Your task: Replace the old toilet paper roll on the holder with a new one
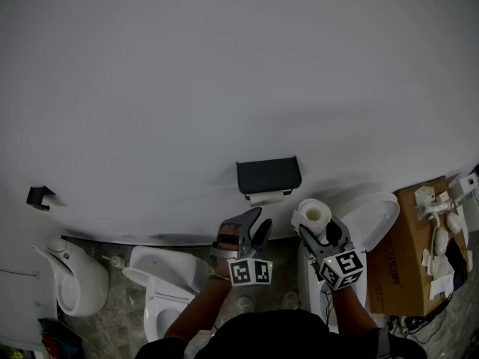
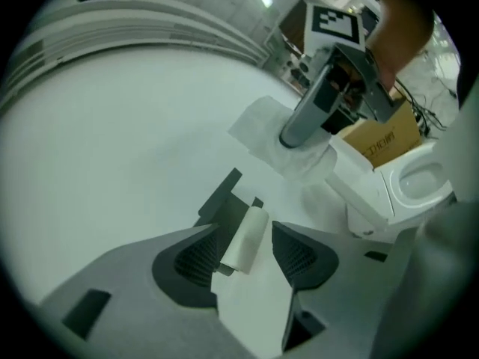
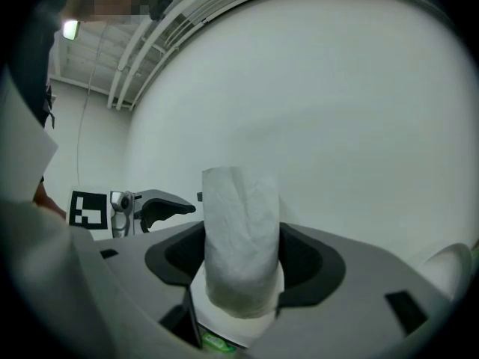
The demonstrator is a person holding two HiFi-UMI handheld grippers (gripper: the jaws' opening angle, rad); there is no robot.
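A black holder [image 1: 268, 175] is fixed to the white wall, with a thin, nearly used-up roll [image 1: 267, 197] under it. My left gripper [image 1: 258, 225] is just below and left of it, open. In the left gripper view the old roll [image 2: 243, 239] and holder [image 2: 223, 200] show between the parted fingers of the left gripper [image 2: 245, 234], close to the left pad; I cannot tell whether they touch. My right gripper [image 1: 318, 227] is shut on a full white new roll [image 1: 313, 214] to the right of the holder. That new roll [image 3: 241, 230] fills the gap of the right gripper [image 3: 241, 254].
A white toilet [image 1: 161, 290] stands below left and another with its lid raised [image 1: 374, 223] at the right. A cardboard box [image 1: 408, 253] with white parts sits at far right. A white fixture [image 1: 75, 279] and a black wall hook [image 1: 39, 197] are at the left.
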